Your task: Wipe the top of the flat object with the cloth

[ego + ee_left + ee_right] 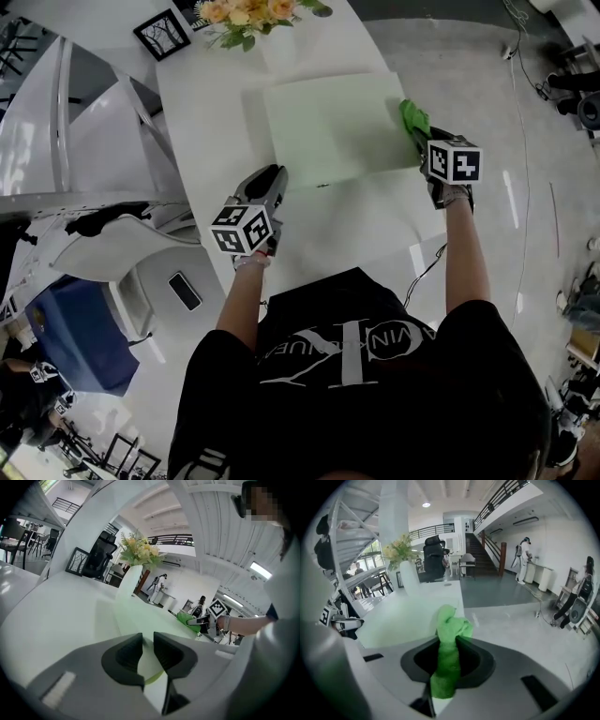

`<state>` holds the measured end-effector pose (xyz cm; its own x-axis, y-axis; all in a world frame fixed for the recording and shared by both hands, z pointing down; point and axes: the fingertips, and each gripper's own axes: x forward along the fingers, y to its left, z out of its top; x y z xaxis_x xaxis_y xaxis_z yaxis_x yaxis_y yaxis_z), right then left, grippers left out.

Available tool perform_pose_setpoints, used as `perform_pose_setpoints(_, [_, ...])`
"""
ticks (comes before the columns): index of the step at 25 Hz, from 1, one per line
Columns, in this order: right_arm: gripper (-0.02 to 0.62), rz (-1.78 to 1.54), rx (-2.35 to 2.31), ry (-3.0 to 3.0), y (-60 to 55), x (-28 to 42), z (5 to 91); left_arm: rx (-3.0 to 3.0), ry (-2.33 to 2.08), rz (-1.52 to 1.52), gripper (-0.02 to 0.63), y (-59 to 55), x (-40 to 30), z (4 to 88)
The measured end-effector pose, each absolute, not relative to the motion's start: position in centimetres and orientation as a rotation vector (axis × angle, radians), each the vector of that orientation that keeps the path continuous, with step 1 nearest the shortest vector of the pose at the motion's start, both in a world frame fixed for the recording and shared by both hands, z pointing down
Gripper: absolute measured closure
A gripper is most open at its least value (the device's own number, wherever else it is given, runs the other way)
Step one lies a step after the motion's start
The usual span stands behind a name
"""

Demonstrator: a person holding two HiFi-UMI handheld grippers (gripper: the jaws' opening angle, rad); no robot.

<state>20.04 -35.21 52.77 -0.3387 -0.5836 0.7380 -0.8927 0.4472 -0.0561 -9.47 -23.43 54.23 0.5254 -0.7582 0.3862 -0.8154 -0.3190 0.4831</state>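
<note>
A pale green flat board (333,127) lies on the white table (216,112). My right gripper (419,141) is at the board's right edge, shut on a bright green cloth (412,116). In the right gripper view the cloth (450,630) bunches up between the jaws of that gripper (449,641), beside the board (393,620). My left gripper (272,173) sits at the board's near left corner. In the left gripper view the jaws of the left gripper (147,644) stand a narrow gap apart, and the board's edge (140,616) shows through it, not pinched. Far right, the cloth (190,620) shows.
A vase of flowers (244,14) and a black picture frame (161,33) stand at the table's far end. White chairs (112,244) crowd the left side, one with a phone (185,291) on it. The floor (525,187) opens on the right.
</note>
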Motion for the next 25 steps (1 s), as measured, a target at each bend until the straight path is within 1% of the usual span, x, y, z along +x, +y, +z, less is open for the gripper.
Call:
perform_pose_setpoints(7, [0.531,0.545,1.223,-2.024,-35.4,19.9,52.7,2.103,-1.3,0.096,0.522,-23.6,-9.6,54.2])
perform_pose_setpoints(9, [0.53,0.521,1.26,-2.034,-35.5,19.8,52.1,2.1,-1.385,0.061,0.479,-23.6,-10.1,53.7])
perform_pose_setpoints(11, [0.531,0.472,1.304,-2.092,-35.2,18.6,50.2,2.133,-1.46,0.004,0.484,-23.3,-10.9,52.7])
perform_pose_setpoints(13, [0.531,0.47,1.261,-2.199,-34.1,15.3,48.7,2.156,-1.49,-0.032,0.485,-22.7,-11.8,52.0])
perform_pose_setpoints(15, [0.531,0.501,1.109,-2.289,-32.0,10.6,48.6,2.143,-1.524,-0.016,0.485,-22.0,-12.9,52.1])
perform_pose_setpoints(17, [0.53,0.508,0.944,-2.338,-29.7,6.0,49.1,2.116,-1.568,0.006,0.508,-21.2,-14.0,52.3])
perform_pose_setpoints(20, [0.531,0.519,0.749,-2.394,-26.6,0.2,49.3,2.102,-1.607,0.018,0.523,-20.3,-14.8,52.3])
perform_pose_setpoints(25, [0.529,0.461,0.458,-2.421,-22.0,-7.0,50.2,2.133,-1.656,0.086,0.527,-18.9,-15.3,52.0])
